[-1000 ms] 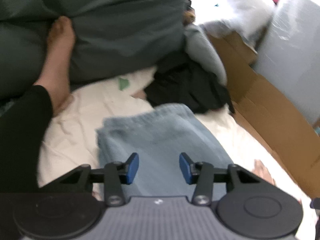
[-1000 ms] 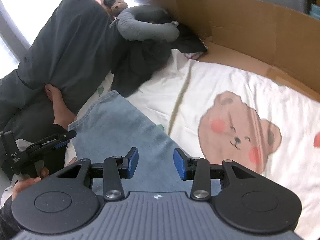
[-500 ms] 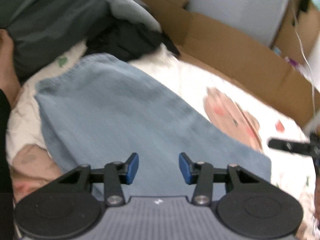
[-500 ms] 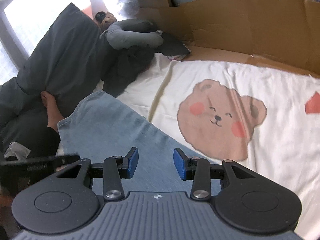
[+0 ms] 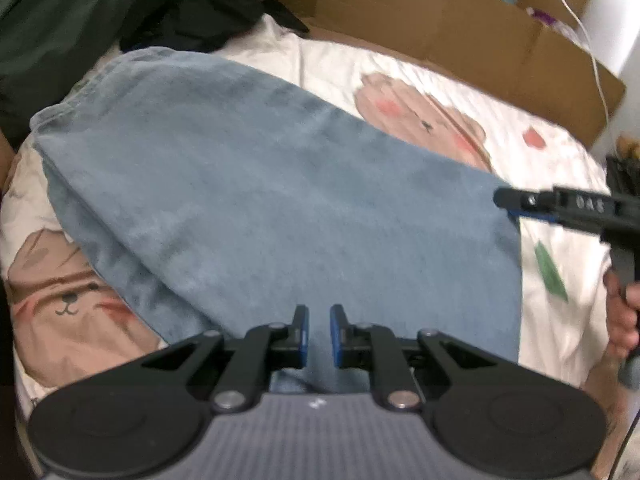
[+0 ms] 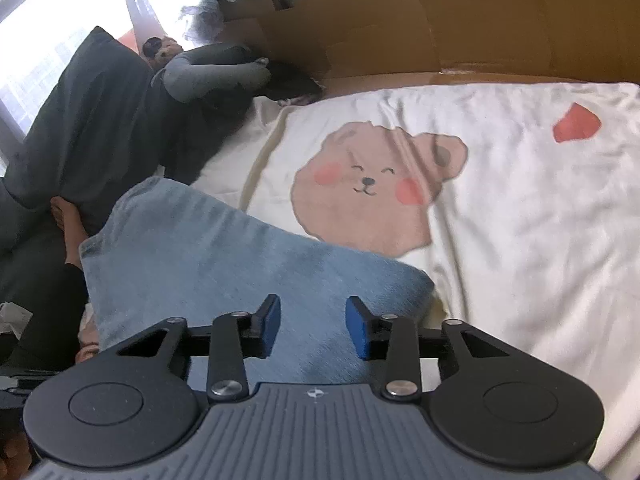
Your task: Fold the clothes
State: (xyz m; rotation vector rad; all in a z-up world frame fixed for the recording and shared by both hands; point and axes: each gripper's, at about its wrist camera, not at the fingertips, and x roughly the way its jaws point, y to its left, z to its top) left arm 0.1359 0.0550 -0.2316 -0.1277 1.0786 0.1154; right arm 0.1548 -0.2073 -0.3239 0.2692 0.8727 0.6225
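A light blue denim garment [image 5: 280, 200] lies folded flat on a white bear-print sheet [image 5: 420, 80]. My left gripper [image 5: 319, 334] sits over its near edge, jaws narrowed to a small gap with cloth between the pads. My right gripper [image 6: 312, 328] is open and empty above the garment's [image 6: 224, 264] right end. In the left wrist view the right gripper [image 5: 520, 204] shows side-on at the garment's right edge.
Brown cardboard walls [image 6: 460, 32] line the far side of the sheet [image 6: 520, 240]. Dark pillows [image 6: 88, 120], a grey neck pillow [image 6: 212, 72] and a black garment [image 5: 208, 20] lie at the far left. A bare foot [image 6: 68, 220] rests by the pillows.
The left gripper has swung right along the denim and its jaws have narrowed from wide open to a small gap. The right gripper moved toward the garment's right end, still open.
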